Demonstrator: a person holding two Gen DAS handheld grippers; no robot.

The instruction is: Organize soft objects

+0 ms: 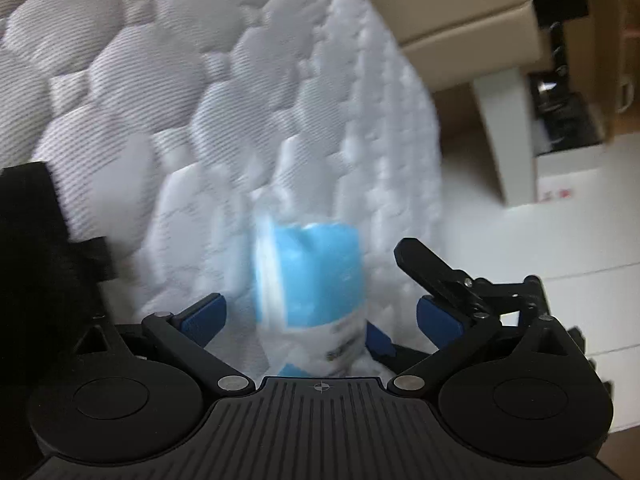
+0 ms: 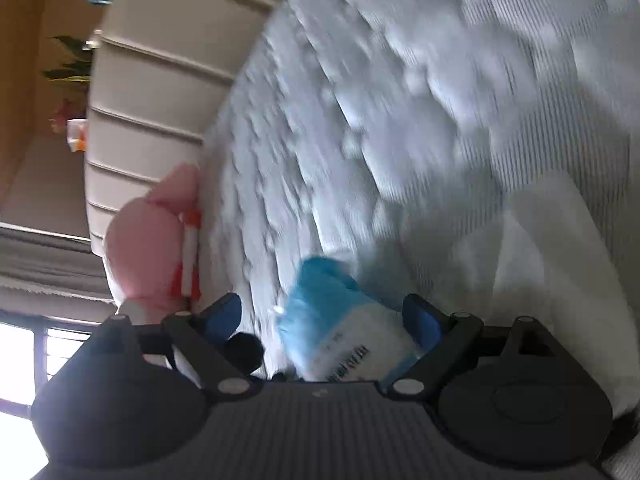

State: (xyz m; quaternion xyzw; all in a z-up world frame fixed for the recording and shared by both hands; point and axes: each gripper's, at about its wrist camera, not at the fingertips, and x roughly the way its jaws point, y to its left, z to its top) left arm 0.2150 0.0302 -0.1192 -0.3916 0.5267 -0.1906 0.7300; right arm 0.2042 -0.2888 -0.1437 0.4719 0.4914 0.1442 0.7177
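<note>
In the left wrist view the left gripper (image 1: 320,320) sits at the bottom centre with its blue pads (image 1: 204,318) spread wide; a blue and white soft pack (image 1: 312,280) stands between them, blurred, and neither pad seems to press it. The right gripper's finger (image 1: 428,270) enters from the right, just beside the pack. The pack lies on the quilted mattress (image 1: 180,80) filling the left and middle of the frame; a beige bed frame (image 1: 460,12) and pale floor (image 1: 540,240) show at right. In the right wrist view the right gripper (image 2: 322,318) is spread too, with the same pack (image 2: 340,328) at bottom centre, leaning toward the right pad (image 2: 420,320); whether it touches that pad I cannot tell, and it does not look clamped. A pink plush (image 2: 148,240) lies at the left, against the mattress (image 2: 440,120) edge and the headboard (image 2: 160,80). The whole frame is smeared, so both hands are likely moving. My judgement: the pack is loose between two open grippers, so one hand should slow, centre the pack between its pads and close gently on the middle, since the wrapper will crumple and slip; the other should keep clear to avoid knocking it over
</note>
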